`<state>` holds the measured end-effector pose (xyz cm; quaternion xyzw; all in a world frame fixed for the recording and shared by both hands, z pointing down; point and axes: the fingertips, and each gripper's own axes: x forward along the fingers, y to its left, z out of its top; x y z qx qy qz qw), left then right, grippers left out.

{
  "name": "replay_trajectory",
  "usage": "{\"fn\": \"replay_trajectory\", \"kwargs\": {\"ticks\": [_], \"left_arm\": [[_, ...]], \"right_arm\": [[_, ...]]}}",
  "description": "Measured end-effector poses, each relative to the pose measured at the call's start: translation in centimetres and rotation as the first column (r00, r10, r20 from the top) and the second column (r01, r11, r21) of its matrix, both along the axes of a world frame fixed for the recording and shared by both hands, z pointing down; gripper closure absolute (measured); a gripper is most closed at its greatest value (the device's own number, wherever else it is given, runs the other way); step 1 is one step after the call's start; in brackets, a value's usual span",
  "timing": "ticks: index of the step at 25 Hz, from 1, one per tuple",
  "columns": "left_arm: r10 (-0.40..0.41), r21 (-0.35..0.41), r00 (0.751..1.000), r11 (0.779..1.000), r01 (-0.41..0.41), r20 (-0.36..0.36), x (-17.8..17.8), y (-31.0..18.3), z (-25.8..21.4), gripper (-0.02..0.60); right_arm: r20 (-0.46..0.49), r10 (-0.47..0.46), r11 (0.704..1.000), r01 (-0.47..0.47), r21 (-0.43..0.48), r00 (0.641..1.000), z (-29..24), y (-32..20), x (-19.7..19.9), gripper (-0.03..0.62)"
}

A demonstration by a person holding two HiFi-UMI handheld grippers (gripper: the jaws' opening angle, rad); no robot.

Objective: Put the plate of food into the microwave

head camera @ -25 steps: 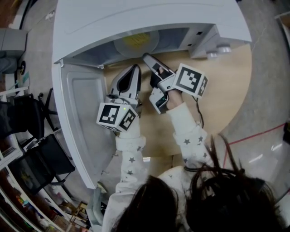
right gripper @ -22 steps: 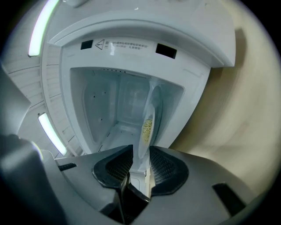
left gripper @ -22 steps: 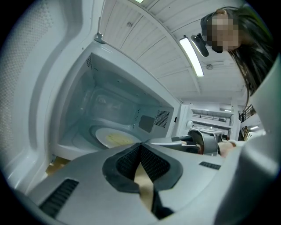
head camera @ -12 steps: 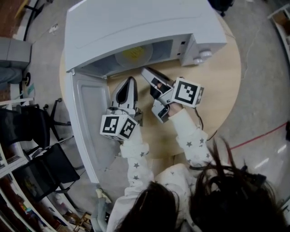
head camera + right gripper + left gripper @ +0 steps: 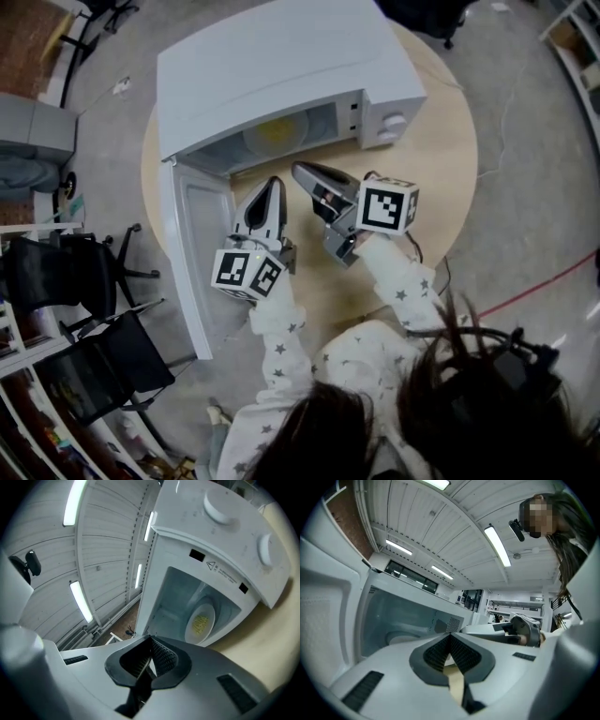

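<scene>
The white microwave point(image 5: 281, 66) stands on a round wooden table point(image 5: 441, 169) with its door point(image 5: 202, 244) swung open to the left. Inside, on the turntable, sits the plate of yellow food point(image 5: 277, 136), which also shows in the right gripper view point(image 5: 201, 623). Both grippers hover just in front of the opening, clear of the plate. My left gripper point(image 5: 272, 183) point(image 5: 450, 637) is shut with nothing in it. My right gripper point(image 5: 300, 169) point(image 5: 151, 641) points at the cavity, its jaws shut and empty.
The open door juts out past the table's left edge. Black chairs point(image 5: 84, 272) stand on the floor at the left. A red cable point(image 5: 553, 277) runs across the floor at the right. Bare tabletop lies right of the microwave.
Both grippers have drawn back a little from the microwave opening, and the head view has pulled away and shows more of the room. The plate stays inside.
</scene>
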<state>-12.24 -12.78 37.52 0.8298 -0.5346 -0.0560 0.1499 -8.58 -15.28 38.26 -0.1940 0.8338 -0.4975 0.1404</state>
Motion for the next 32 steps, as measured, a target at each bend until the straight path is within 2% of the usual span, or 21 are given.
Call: {"fn": "replay_trajectory", "kwargs": {"ticks": [2,7,11,18,23,28,32], "left_arm": [[0.015,0.009,1.0,1.0,-0.015,-0.003,0.4,0.5,-0.9,0.584],[0.059,0.014,0.998,0.998,-0.059,0.01,1.9,1.7,-3.1,0.584],[0.087,0.033,0.996,0.996,-0.088,0.011,2.6,2.4,-3.8,0.584],[0.13,0.045,0.991,0.99,-0.131,0.024,3.4,4.0,-5.8,0.584],[0.169,0.046,0.985,0.984,-0.17,0.026,4.7,6.2,-6.7,0.584],[0.181,0.027,0.983,0.983,-0.18,-0.016,5.0,7.2,-6.5,0.584],[0.182,0.029,0.983,0.983,-0.181,-0.017,5.2,7.7,-6.9,0.584]], "right_arm": [[-0.011,-0.021,0.999,0.022,0.042,1.0,-1.1,0.7,0.2,0.586],[-0.037,-0.057,0.996,0.06,0.072,0.998,-2.8,2.2,1.0,0.586],[-0.013,-0.083,0.99,0.084,0.112,0.996,-4.8,2.8,1.8,0.586],[0.006,-0.148,0.981,0.146,0.13,0.989,-6.5,4.5,2.6,0.586],[0.067,-0.199,0.972,0.189,0.137,0.978,-8.0,6.5,3.5,0.586],[0.115,-0.232,0.967,0.216,0.135,0.966,-8.4,7.6,4.3,0.586],[0.167,-0.239,0.967,0.219,0.132,0.956,-9.1,8.3,4.6,0.586]]}}
